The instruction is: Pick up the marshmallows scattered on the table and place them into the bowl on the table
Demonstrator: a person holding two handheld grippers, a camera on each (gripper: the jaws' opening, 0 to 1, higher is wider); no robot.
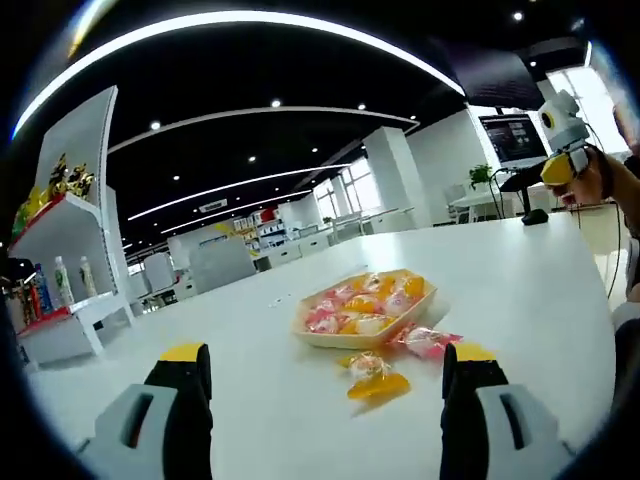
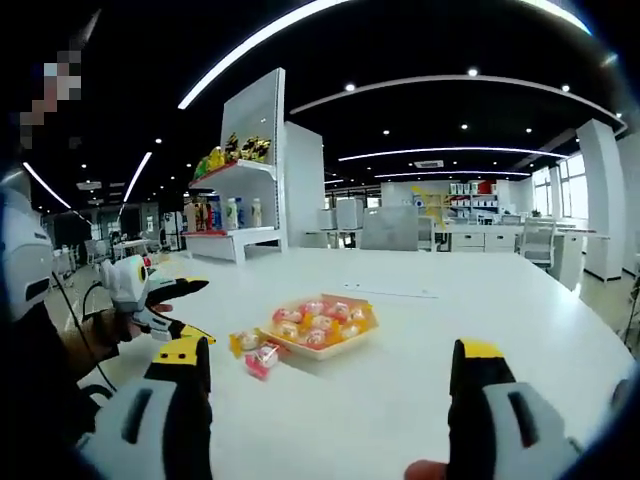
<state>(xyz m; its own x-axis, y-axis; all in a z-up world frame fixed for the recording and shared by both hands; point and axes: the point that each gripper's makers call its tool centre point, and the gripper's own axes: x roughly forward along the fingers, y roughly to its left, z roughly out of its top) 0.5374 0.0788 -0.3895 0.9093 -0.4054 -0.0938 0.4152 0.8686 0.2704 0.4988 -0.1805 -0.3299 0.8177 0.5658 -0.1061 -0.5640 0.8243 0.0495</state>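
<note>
white table (image 1: 520, 290) runs across both views under a black ceiling with white light strips; shelf unit (image 2: 245, 180) with bottles and packets upper left in the right gripper view, labels too small to read. bowl (image 1: 365, 315) mid-frame holds wrapped marshmallows; three more marshmallows (image 1: 378, 378) lie just beside its lower edge. left gripper (image 1: 325, 400) and right gripper (image 2: 330, 395): jaws spread, nothing held.

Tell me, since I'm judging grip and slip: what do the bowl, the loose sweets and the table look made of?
The bowl looks like pale wood or bamboo, matte, tan-rimmed; can't tell which. The loose marshmallows seem wrapped in clear, glossy plastic film, judging by crinkled highlights. The table looks like smooth white laminate with a slight sheen.
</note>
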